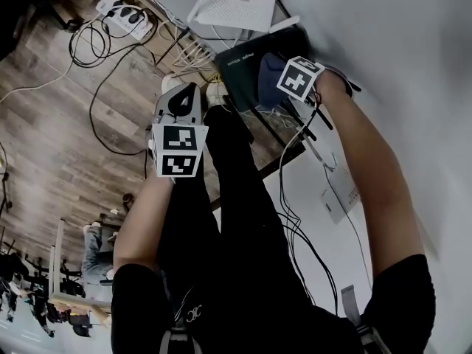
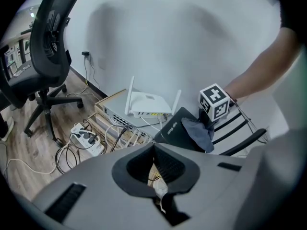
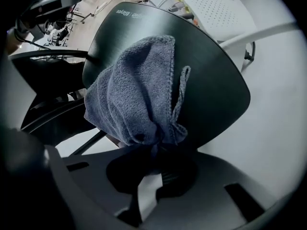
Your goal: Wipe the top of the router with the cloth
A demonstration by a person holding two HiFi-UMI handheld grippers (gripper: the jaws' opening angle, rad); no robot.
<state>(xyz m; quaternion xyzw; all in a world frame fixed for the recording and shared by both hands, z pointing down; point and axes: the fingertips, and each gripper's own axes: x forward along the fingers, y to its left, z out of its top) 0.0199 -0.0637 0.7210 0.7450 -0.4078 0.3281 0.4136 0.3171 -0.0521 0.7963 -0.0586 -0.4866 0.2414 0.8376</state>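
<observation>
While my right hand-held gripper (image 3: 156, 150) was clamped on a bunched corner of the cloth (image 3: 134, 95), the rest of the cloth lay spread on the top of the router (image 3: 211, 80), covering roughly its near-left part.

Judgement: for a good wipe, press low enough that the cloth lies flat rather than trailing as a wad. Sweep in overlapping passes toward the uncovered far and right areas, with the jaws themselves off the lid. Light pressure, since the router looked free to slide.

My left hand-held gripper (image 2: 154, 164) was held back and to the side, jaws together on nothing. It could steady the housing if needed.

Router: black, with a smooth, faintly brushed top and a rounded outline. Pale lettering ran near its far edge, and dark antenna bars lay at its left. It sat just beside a white router (image 2: 148, 103), close to a pale wall. Cables and a power strip (image 2: 86, 137) lay on the wooden floor (image 2: 43, 143) nearby.
</observation>
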